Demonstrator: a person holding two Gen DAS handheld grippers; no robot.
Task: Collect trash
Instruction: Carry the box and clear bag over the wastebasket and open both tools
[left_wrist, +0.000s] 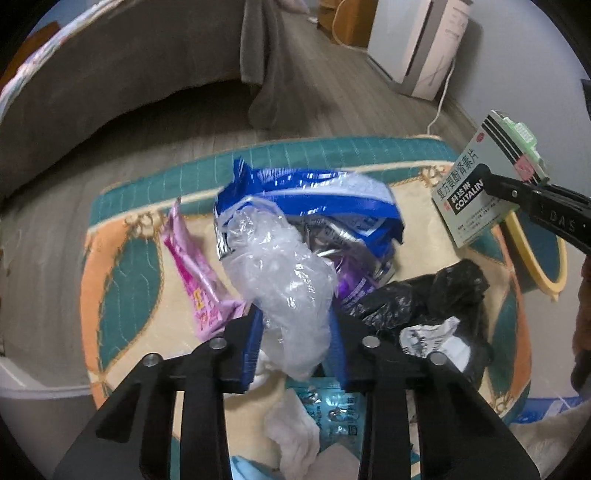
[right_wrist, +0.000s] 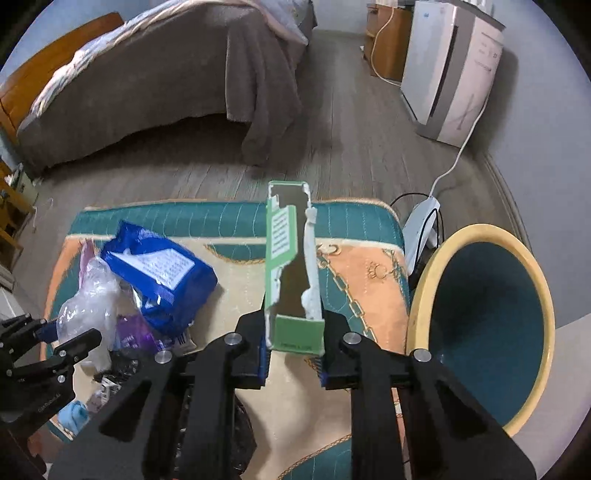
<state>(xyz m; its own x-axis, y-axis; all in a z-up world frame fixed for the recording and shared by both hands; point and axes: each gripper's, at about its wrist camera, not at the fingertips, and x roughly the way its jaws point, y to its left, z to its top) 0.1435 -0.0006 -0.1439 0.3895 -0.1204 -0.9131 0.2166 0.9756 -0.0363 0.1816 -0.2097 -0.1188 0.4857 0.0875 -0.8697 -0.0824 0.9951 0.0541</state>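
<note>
Crumpled clear plastic wrap sits pinched between the left gripper jaws, above the rug. Right gripper jaws clamp a green medicine box; bin just right of them. Pick-up step; next likely carrying both over the bin and letting go.

A bedroom in a home.

A bed with a grey blanket hanging over its corner stands on grey wood-plank flooring; a wooden cabinet and a white floor-standing appliance line the far wall, a white cable trailing from them. A patterned teal, orange and cream rug lies on the floor, with a yellow-rimmed bin at its right edge.
</note>
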